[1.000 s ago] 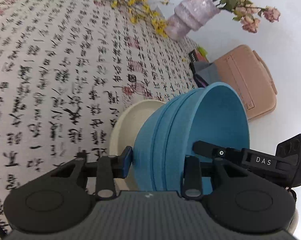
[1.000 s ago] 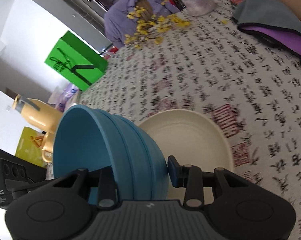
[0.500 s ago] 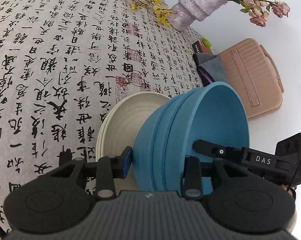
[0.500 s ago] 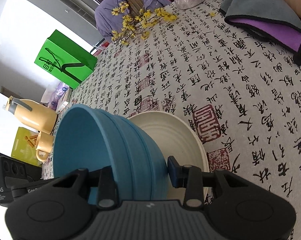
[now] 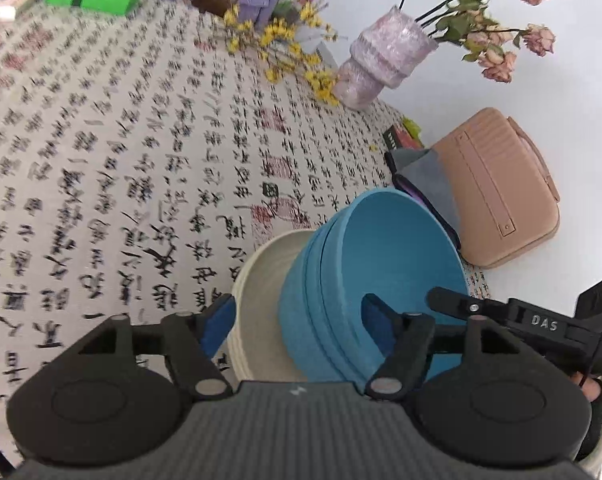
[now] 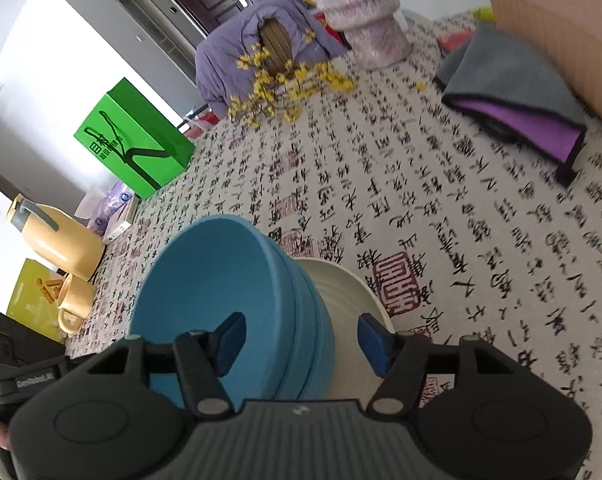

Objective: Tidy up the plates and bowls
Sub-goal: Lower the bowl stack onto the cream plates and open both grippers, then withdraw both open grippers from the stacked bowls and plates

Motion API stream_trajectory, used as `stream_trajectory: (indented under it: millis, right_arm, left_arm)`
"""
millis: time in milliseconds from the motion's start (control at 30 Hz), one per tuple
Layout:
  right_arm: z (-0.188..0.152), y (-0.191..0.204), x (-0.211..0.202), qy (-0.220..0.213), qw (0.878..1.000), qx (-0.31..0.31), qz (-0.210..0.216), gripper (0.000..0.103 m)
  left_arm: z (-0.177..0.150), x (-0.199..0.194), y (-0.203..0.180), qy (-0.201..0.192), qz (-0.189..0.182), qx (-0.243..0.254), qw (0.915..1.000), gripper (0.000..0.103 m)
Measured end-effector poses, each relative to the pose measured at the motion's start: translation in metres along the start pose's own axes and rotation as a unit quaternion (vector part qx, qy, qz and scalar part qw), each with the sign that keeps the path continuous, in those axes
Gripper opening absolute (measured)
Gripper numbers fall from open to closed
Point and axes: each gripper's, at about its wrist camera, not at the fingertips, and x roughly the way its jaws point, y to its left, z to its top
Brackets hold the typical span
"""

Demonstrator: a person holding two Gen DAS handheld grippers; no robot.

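Observation:
A stack of blue bowls (image 5: 365,280) sits inside a stack of cream plates (image 5: 257,292) on the calligraphy-print tablecloth. My left gripper (image 5: 297,326) is open, its fingers spread either side of the bowls' near wall, one inside the bowl and one outside. In the right wrist view the same blue bowls (image 6: 221,288) rest on the cream plates (image 6: 341,292). My right gripper (image 6: 305,340) is open too, its fingers straddling the bowls' wall from the opposite side.
A pink case (image 5: 497,188) and a grey-purple cloth (image 6: 513,100) lie at one end. A wrapped vase (image 5: 381,60) with yellow flowers (image 6: 285,88), a green bag (image 6: 129,140), a yellow jug (image 6: 53,240) and mug (image 6: 75,304) stand around.
Both grippers have opened, letting go of the blue bowls, which now sit more upright on the cream plates. Both cameras have pulled back and tilted up a little.

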Motion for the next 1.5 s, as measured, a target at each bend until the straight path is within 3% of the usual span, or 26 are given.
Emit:
stream_trajectory:
  millis: [167,300,467,667,833,933,1000,1067,1133,1267,1400,1500]
  right_arm:
    - [-0.014,0.014,-0.029,-0.037,0.999,-0.023,-0.011,0.072]
    - [-0.037,0.028,-0.056,-0.099,0.992,-0.067,-0.030,0.081]
    - [-0.081,0.052,-0.088,-0.190,0.968,-0.154,-0.064,0.089]
    - [-0.140,0.070,-0.107,-0.237,0.948,-0.204,-0.051,0.089]
    - [-0.193,0.081,-0.122,-0.285,0.928,-0.237,-0.049,0.090]
    - [-0.233,0.086,-0.126,-0.318,0.914,-0.247,-0.037,0.100]
    - [-0.258,0.088,-0.126,-0.336,0.906,-0.254,-0.034,0.103]
    - [-0.283,0.092,-0.128,-0.346,0.898,-0.268,-0.032,0.103]
    - [-0.301,0.093,-0.128,-0.344,0.899,-0.268,-0.030,0.103]
    - [-0.329,0.089,-0.122,-0.318,0.916,-0.244,-0.008,0.103]
    - [-0.345,0.090,-0.109,-0.304,0.920,-0.245,-0.027,0.103]
    - [-0.345,0.088,-0.106,-0.295,0.924,-0.242,-0.026,0.103]
  left_arm:
    - [-0.019,-0.029,-0.011,-0.045,0.048,0.047,0.9967,0.083]
    - [-0.048,-0.056,-0.020,-0.089,0.081,0.087,0.9889,0.090]
    - [-0.093,-0.092,-0.031,-0.174,0.154,0.134,0.9634,0.101]
    - [-0.165,-0.134,-0.026,-0.246,0.225,0.160,0.9291,0.103]
    - [-0.210,-0.164,-0.012,-0.283,0.239,0.143,0.9178,0.103]
    - [-0.244,-0.181,-0.003,-0.312,0.269,0.144,0.8998,0.103]
    - [-0.263,-0.191,0.004,-0.324,0.286,0.132,0.8921,0.103]
    - [-0.279,-0.198,0.010,-0.328,0.290,0.119,0.8911,0.103]
    - [-0.294,-0.203,0.015,-0.333,0.292,0.109,0.8900,0.103]
    - [-0.314,-0.206,0.018,-0.343,0.300,0.106,0.8837,0.103]
    - [-0.324,-0.199,0.016,-0.339,0.319,0.126,0.8762,0.103]
    - [-0.325,-0.197,0.020,-0.334,0.316,0.125,0.8793,0.103]
